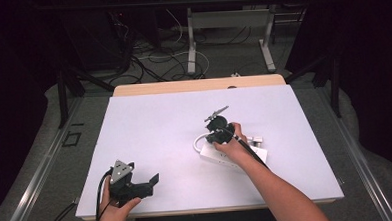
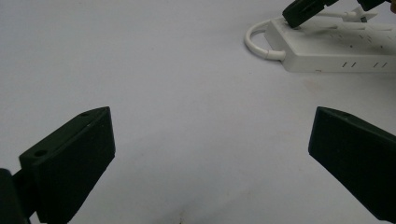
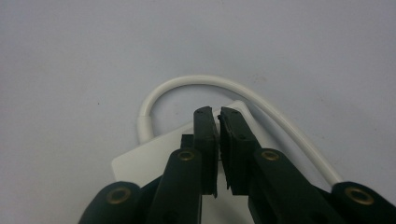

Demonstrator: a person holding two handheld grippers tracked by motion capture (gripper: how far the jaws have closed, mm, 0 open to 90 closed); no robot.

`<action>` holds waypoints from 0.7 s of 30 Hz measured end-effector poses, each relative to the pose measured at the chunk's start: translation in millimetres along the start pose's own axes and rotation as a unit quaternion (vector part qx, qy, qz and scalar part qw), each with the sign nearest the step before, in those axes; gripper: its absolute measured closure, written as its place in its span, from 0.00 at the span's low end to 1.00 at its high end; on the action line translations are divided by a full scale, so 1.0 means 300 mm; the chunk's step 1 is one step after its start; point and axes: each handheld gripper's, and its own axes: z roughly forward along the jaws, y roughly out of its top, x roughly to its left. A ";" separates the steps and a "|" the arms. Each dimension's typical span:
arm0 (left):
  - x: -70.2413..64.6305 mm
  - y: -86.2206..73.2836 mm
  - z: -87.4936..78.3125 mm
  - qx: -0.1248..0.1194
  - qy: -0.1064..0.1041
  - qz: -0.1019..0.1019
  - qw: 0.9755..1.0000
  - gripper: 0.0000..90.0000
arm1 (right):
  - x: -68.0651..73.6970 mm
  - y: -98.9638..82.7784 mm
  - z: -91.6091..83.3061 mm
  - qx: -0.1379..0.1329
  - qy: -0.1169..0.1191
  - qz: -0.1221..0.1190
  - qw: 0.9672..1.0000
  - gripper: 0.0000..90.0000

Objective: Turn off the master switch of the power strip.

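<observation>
Down at the near edge of the table (image 1: 134, 118) you're resting your left gripper (image 1: 137, 185) with its fingers (image 2: 70, 158) spread wide and nothing between them, so that hand looks like it's just waiting for its turn. It's pointing across at the power strip (image 2: 336, 51), which is lying flat, right of the table's centre, well apart from it.

Your right gripper (image 1: 218, 128) is sitting right on top of the strip's cable end. In the right gripper view its fingers (image 3: 207, 140) are pressed nearly together with only a thin slit between them, and I honestly can't tell if anything is pinched in there. My guess is you're pressing down on the strip or working something at that end, not lifting it. The white cord (image 3: 201, 83) is looping out from that end and curling back round.

Room-wise you're doing fine: lots of bare white table to the left and far side. A small grey plug-like thing (image 1: 256, 139) is sitting just beside the strip on its right, so watch that side.
</observation>
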 end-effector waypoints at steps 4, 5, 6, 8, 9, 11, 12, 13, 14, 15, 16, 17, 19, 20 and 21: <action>-0.003 0.000 0.002 0.000 0.000 0.000 1.000 0.01 | 0.000 0.000 -0.005 -0.012 -0.004 -0.014 1.000 0.95; -0.002 0.000 0.001 0.001 0.000 0.003 1.000 0.01 | 0.002 0.003 -0.012 -0.003 -0.002 -0.013 1.000 0.95; -0.001 0.001 0.001 0.001 -0.001 0.003 1.000 0.01 | 0.006 -0.001 -0.006 -0.025 0.003 -0.001 1.000 0.95; -0.001 0.001 0.000 0.000 -0.001 -0.001 1.000 0.01 | 0.004 0.003 -0.014 -0.017 0.001 -0.002 1.000 0.94; 0.000 0.001 0.001 -0.001 -0.001 -0.001 1.000 0.01 | 0.006 0.000 -0.005 -0.040 0.002 0.006 0.999 0.94; 0.004 0.001 0.000 0.000 0.001 0.000 1.000 0.01 | 0.004 0.008 -0.025 -0.003 -0.001 0.000 1.000 0.93; 0.004 0.000 0.002 -0.002 0.000 -0.004 1.000 0.01 | 0.004 0.007 -0.024 -0.008 0.000 0.000 1.000 0.92; 0.004 0.000 0.001 -0.002 0.001 -0.003 1.000 0.01 | 0.007 0.006 -0.022 -0.011 -0.001 0.011 1.000 0.90; 0.005 0.000 0.001 -0.002 0.001 -0.003 1.000 0.01 | 0.002 0.005 -0.023 -0.014 -0.001 0.000 1.000 0.89; 0.004 0.000 0.001 -0.002 0.001 -0.003 1.000 0.01 | 0.001 0.003 -0.022 -0.018 0.002 -0.001 1.000 0.87; 0.004 0.000 0.001 -0.002 0.001 -0.003 1.000 0.01 | 0.001 0.001 -0.020 -0.027 0.003 0.001 1.000 0.86; 0.004 0.000 0.001 -0.001 0.001 -0.003 1.000 0.01 | 0.001 0.004 -0.027 -0.016 0.001 0.000 1.000 0.85; 0.004 0.000 0.001 -0.001 0.001 -0.003 1.000 0.01 | 0.002 0.004 -0.028 -0.022 0.000 0.004 1.000 0.82; 0.004 0.000 0.001 -0.001 0.001 -0.002 1.000 0.01 | 0.003 0.004 -0.029 -0.022 0.001 0.006 1.000 0.80; 0.003 0.000 0.000 -0.001 0.001 -0.003 1.000 0.01 | 0.004 0.005 -0.029 -0.022 -0.001 0.010 1.000 0.79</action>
